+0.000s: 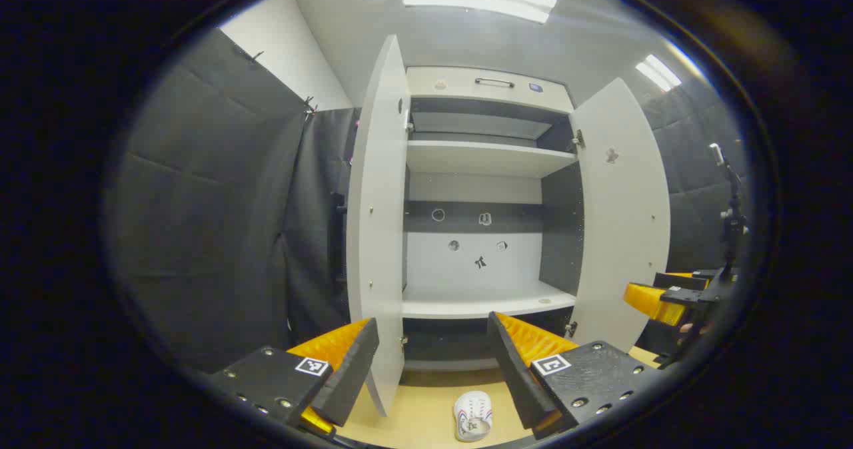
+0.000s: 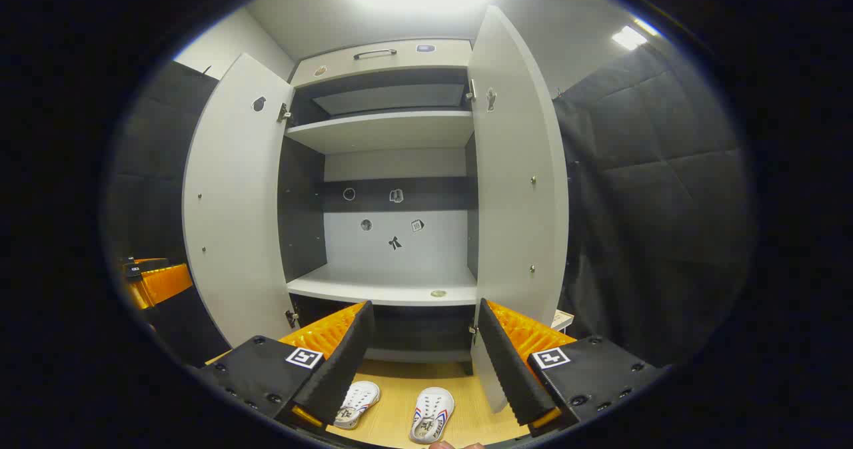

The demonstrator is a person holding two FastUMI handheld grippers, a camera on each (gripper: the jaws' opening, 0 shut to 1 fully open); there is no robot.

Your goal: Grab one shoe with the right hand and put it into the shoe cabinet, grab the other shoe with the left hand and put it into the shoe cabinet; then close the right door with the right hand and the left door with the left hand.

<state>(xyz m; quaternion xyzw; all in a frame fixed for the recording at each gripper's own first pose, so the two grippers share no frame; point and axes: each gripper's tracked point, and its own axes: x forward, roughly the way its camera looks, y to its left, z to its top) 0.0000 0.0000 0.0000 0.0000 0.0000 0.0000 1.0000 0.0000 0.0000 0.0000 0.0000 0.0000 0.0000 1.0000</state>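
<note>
The white shoe cabinet stands in front of me with both doors swung wide and its shelves bare. In the right gripper view two small white shoes with coloured stripes, one on the left and one on the right, lie side by side on the wooden floor below my right gripper, which is open and holds nothing. One white shoe lies on the floor in the left gripper view, under my open left gripper. The right gripper appears at the right edge of the left gripper view; the left gripper appears at the left edge of the right gripper view.
The left door and the right door jut forward on either side of the opening. Dark padded walls close in both sides. A stand with a clamp rises at the far right.
</note>
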